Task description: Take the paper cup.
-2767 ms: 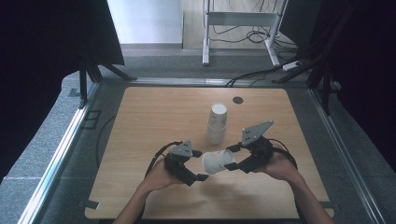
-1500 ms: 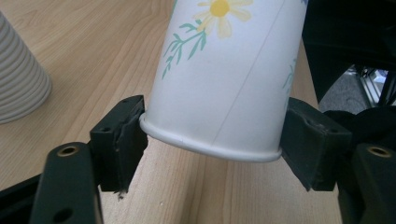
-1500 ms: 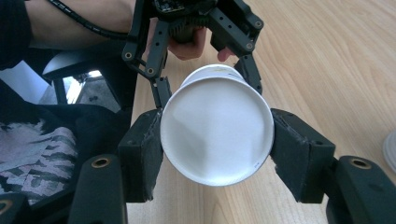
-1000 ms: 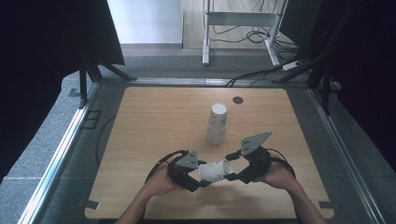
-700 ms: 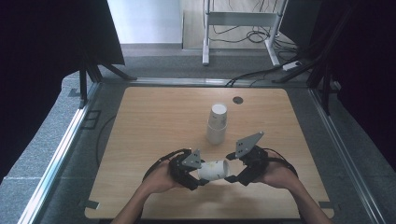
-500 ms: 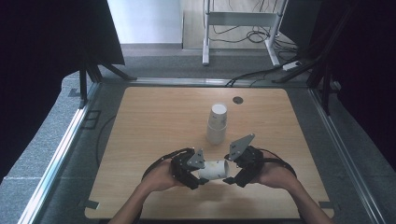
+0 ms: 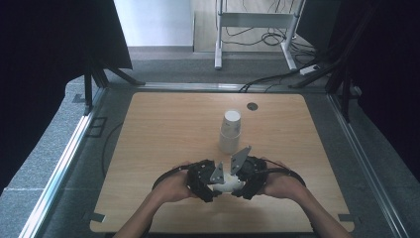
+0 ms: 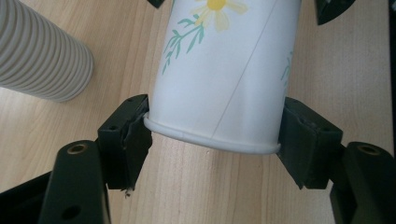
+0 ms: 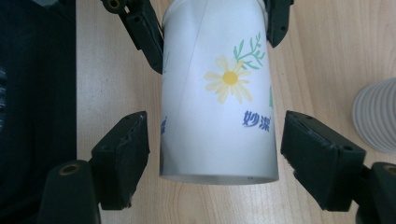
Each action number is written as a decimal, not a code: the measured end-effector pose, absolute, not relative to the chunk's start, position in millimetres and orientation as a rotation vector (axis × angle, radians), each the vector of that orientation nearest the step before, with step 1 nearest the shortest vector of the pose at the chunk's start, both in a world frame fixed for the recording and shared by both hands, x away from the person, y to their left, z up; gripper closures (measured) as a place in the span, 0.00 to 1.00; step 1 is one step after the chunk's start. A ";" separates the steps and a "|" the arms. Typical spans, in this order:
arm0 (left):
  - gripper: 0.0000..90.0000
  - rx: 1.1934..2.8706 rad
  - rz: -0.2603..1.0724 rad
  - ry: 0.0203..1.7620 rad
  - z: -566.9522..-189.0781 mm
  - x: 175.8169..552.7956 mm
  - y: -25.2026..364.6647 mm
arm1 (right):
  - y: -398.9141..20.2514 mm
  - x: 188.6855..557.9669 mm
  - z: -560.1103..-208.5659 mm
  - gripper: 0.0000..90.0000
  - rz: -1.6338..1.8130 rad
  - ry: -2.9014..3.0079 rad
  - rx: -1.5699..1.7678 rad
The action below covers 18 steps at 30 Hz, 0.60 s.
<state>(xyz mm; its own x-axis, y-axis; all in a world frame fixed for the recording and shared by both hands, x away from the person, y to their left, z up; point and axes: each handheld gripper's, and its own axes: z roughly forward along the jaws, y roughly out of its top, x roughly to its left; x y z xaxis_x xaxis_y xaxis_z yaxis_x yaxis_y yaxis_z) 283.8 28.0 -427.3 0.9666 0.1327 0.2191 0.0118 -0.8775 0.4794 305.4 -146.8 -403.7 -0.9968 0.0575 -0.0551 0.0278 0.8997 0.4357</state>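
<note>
A white paper cup (image 7: 227, 182) with a yellow daisy print lies on its side between both grippers, near the table's front middle. My left gripper (image 7: 210, 181) is shut on the cup's (image 8: 224, 84) rolled mouth rim, one pad pressing each side. My right gripper (image 7: 243, 179) straddles the base end of the cup (image 9: 219, 107); its jaws have just been closing, but a small gap shows at each pad, so it is open. The left gripper's fingertips (image 9: 147, 32) show at the cup's far end in the right gripper view.
A tall stack of ribbed white cups (image 7: 230, 130) stands upside down just behind the grippers, also seen as the stack (image 8: 42, 56) and the stack (image 9: 376, 116). A small dark disc (image 7: 252, 105) lies near the table's far edge. Metal rails and dark curtains flank the wooden table (image 7: 148, 148).
The right gripper has slid left toward the left one, so the two now sit close together around the cup. The left gripper has edged slightly right. The stack has not moved.
</note>
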 end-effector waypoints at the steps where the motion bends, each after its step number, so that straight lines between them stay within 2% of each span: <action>1: 0.34 2.623 0.346 0.106 -427.8 282.9 27.1 | -146.0 306.1 -405.0 0.27 0.682 2.998 0.060; 9: 0.34 2.636 0.383 0.090 -427.9 281.0 23.6 | -143.7 306.7 -413.4 0.30 0.648 3.030 0.088; 18: 0.34 2.639 0.362 0.090 -428.5 279.4 21.0 | -144.9 308.6 -417.8 0.38 0.635 3.054 0.123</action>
